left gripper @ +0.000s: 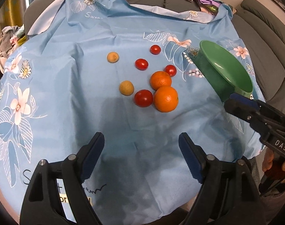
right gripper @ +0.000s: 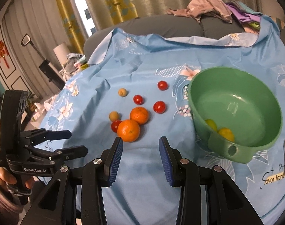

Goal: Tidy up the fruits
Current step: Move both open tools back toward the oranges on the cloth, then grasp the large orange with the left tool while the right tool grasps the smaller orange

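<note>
While hovering over the near part of a light blue floral cloth, grips nothing: left tongs, blue ribbed pads set wide apart, bare cloth between them. Likewise empty, right tongs, pads parted at a middling gap, aimed at the fruit cluster.

Near the middle of the cloth, two round orange citrus fruits with dimpled skin, touching each other: nearer orange, farther orange. Pressed against the nearer one's left side, a glossy red cherry tomato. Beyond the oranges, three more small red tomatoes, each apart from the rest: one just right of the farther orange, one behind it, one farthest back. To the left, two small dull tan round fruits: one just beside the near tomato, the other farther back and alone.

Right of the loose fruit, a green plastic bowl with a flat tab handle pierced by a hole, the tab facing the right tongs. Inside, low against the near wall, two small yellow fruits, close together, slightly blurred.

From the left wrist view, right tongs just beside the bowl's tab; contact impossible to tell.
</note>
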`<state>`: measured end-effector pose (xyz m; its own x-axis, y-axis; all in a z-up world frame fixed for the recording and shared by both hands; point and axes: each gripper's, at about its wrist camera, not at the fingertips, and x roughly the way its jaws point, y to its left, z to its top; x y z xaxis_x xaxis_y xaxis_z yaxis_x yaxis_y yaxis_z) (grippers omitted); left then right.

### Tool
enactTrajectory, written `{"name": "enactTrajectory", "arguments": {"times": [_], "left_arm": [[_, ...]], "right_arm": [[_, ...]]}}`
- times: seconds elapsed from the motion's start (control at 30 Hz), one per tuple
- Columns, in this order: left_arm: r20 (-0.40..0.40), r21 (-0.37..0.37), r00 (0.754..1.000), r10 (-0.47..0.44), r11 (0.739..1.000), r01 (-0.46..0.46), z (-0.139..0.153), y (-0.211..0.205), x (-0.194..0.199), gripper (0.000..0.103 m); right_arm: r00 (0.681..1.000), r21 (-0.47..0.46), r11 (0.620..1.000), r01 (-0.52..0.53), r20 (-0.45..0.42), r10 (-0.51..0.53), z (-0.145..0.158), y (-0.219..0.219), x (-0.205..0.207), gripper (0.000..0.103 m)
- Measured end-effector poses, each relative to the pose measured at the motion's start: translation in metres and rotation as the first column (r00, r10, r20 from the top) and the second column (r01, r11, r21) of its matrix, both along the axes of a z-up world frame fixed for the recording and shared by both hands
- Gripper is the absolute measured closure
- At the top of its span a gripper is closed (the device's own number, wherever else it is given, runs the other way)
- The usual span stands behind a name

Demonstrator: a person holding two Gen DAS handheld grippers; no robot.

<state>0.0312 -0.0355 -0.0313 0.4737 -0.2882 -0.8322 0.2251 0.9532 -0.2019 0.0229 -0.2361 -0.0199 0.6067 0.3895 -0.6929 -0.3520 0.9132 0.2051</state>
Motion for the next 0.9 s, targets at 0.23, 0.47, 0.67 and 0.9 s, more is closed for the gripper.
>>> {"name": "enactTrajectory", "arguments": {"times": [0.23,0.47,0.67,0.9], "left_arm": [[0.042,-0.047,0.997,-0.057,0.997,0.059,-0.001,-0.012,0.004,0.022],[0.081,-0.022,0.990,-0.112,0.993,0.114,-0.006,-0.031,0.020,0.023],[0.119,0.053,0.981,-0.156,0.987,0.151,-0.011,-0.047,0.037,0.026],[0.124,0.063,0.971,-0.203,0.978,0.196,-0.019,-0.060,0.051,0.037]], "right_arm": [[0.999,0.016,1.000,0.002,-0.046,-0.001,-0.012,0.004,0.012,0.063],[0.997,0.007,1.000,0.019,-0.076,-0.018,-0.024,0.001,0.022,0.063],[0.996,-0.021,0.999,0.030,-0.080,-0.031,-0.032,-0.002,0.028,0.063],[0.995,-0.041,0.998,0.047,-0.082,-0.050,-0.036,-0.008,0.034,0.063]]}}
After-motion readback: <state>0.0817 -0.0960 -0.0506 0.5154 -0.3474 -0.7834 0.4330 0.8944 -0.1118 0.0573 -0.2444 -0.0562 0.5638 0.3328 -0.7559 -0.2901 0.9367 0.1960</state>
